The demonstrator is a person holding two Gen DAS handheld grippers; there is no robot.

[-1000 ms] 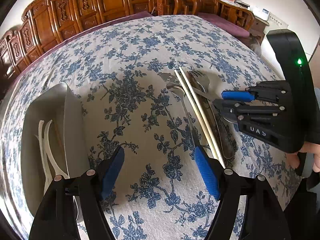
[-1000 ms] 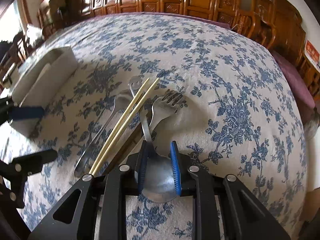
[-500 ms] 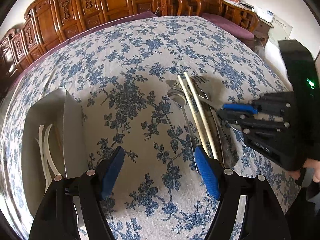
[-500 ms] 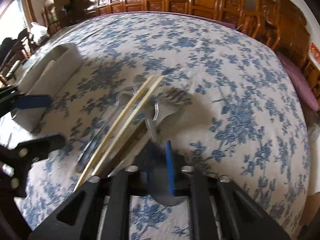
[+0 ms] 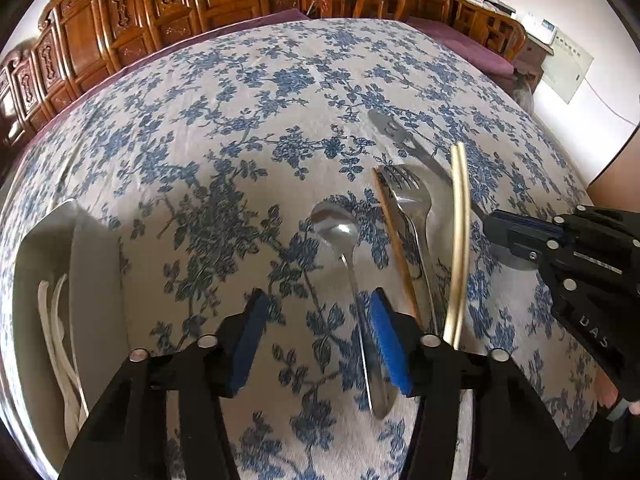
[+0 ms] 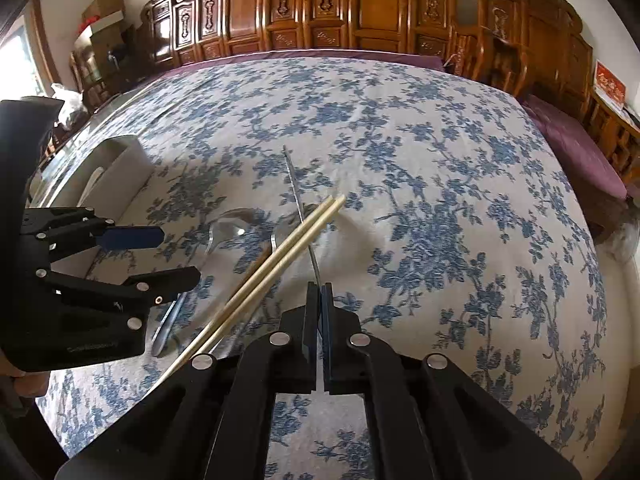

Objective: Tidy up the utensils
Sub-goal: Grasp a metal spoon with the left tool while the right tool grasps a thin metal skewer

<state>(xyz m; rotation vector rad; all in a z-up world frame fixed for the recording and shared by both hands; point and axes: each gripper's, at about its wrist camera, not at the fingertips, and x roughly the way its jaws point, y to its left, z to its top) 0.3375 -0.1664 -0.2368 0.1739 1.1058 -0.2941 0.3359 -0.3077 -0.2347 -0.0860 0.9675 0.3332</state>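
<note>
My right gripper [image 6: 320, 320] is shut on the bowl of a steel spoon with a pierced handle [image 5: 390, 128]. The spoon is held on edge, clear of the cloth, and its handle [image 6: 296, 196] points away. Two pale chopsticks [image 6: 280, 264] lean across that handle and look blurred. A second spoon [image 5: 334, 220] lies on the cloth. Its handle runs between the closing jaws of my left gripper [image 5: 318, 340], close to the right pad [image 5: 388, 344], with no grip showing. A fork [image 5: 408, 192] and a brown chopstick [image 5: 394, 240] lie just right of it.
A white organizer tray [image 5: 96, 272] stands at the left with white utensils [image 5: 60, 340] in one slot; it also shows as the tray [image 6: 116, 172]. The blue-flowered tablecloth [image 6: 440, 200] covers the table. Carved wooden chairs [image 6: 360, 12] line the far edge.
The right gripper shut on the pierced-handle spoon's bowl and raised it on edge, tipping the pale chopsticks. The left gripper shifted right over the other spoon's handle and its jaws narrowed.
</note>
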